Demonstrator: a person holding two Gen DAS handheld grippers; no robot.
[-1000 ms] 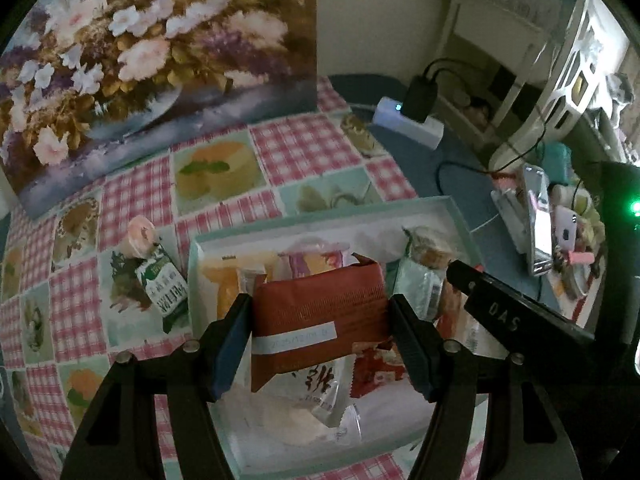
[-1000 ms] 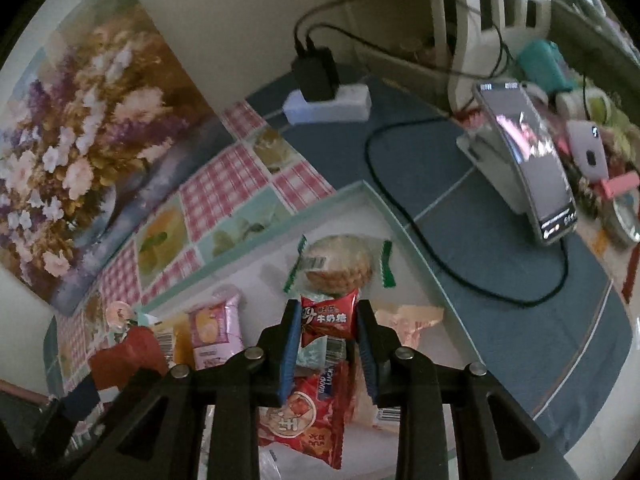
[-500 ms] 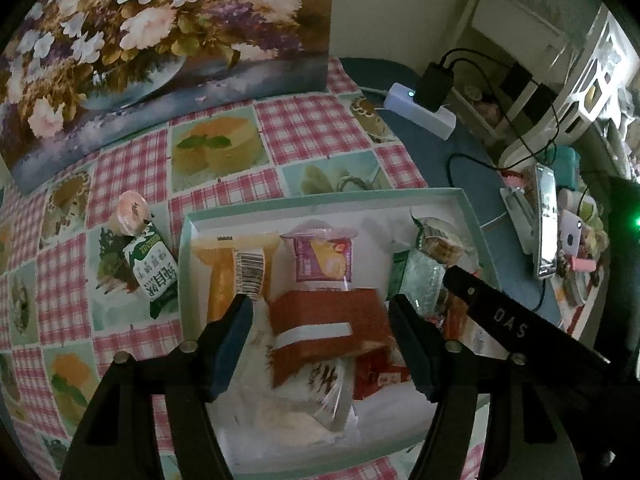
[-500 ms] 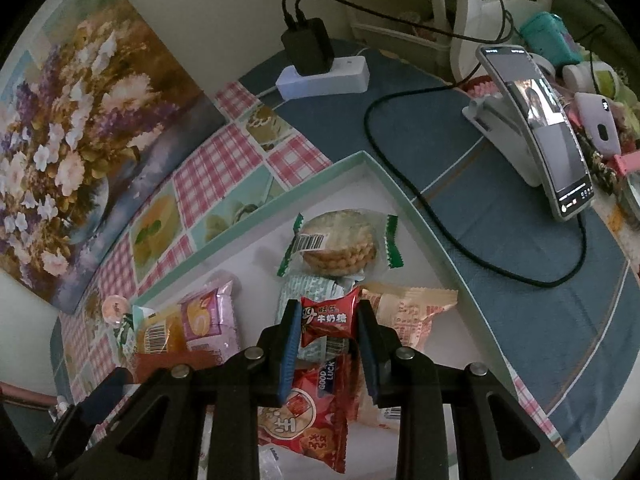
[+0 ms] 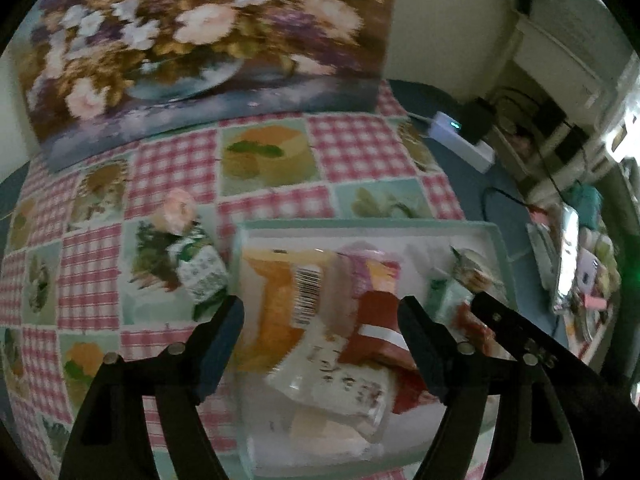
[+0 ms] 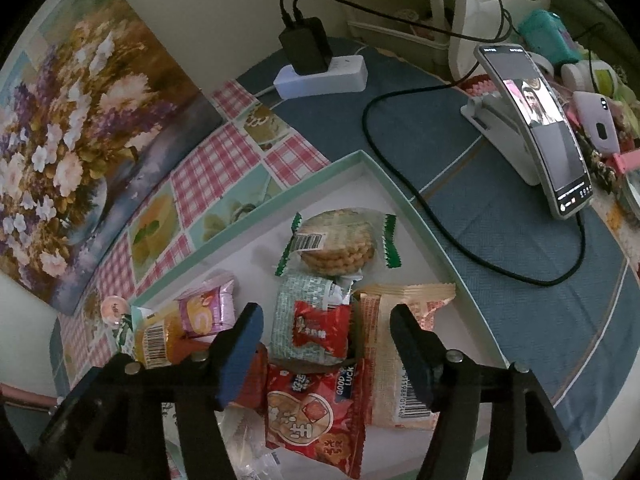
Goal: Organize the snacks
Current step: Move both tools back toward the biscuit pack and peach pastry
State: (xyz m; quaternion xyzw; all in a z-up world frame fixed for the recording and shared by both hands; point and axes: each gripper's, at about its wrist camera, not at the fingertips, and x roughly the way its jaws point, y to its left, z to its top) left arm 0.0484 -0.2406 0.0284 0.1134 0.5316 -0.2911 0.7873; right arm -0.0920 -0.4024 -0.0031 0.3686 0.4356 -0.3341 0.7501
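A shallow mint-rimmed tray (image 6: 400, 188) (image 5: 360, 225) holds several snack packets. My right gripper (image 6: 326, 346) hangs over it, its jaws opening, and a small red candy packet (image 6: 320, 330) lies free between them on a pale green packet (image 6: 304, 300). A round cracker pack (image 6: 338, 242), a beige wafer pack (image 6: 400, 328) and a big red pack (image 6: 314, 412) lie around it. My left gripper (image 5: 320, 344) is over the tray's left half, jaws opening. A brown-red packet (image 5: 376, 328) lies loose below them, beside an orange pack (image 5: 280, 304).
A green-white drink carton (image 5: 200, 268) and a pink-capped cup (image 5: 178, 210) lie on the checked cloth left of the tray. A flower painting (image 5: 200, 40) leans at the back. A power strip (image 6: 320, 76), cables and a phone on a stand (image 6: 536, 128) sit to the right.
The right jaws have spread and let the red candy packet drop onto the green packet. The left jaws have released the brown-red packet into the tray and widened, and the left view has shifted.
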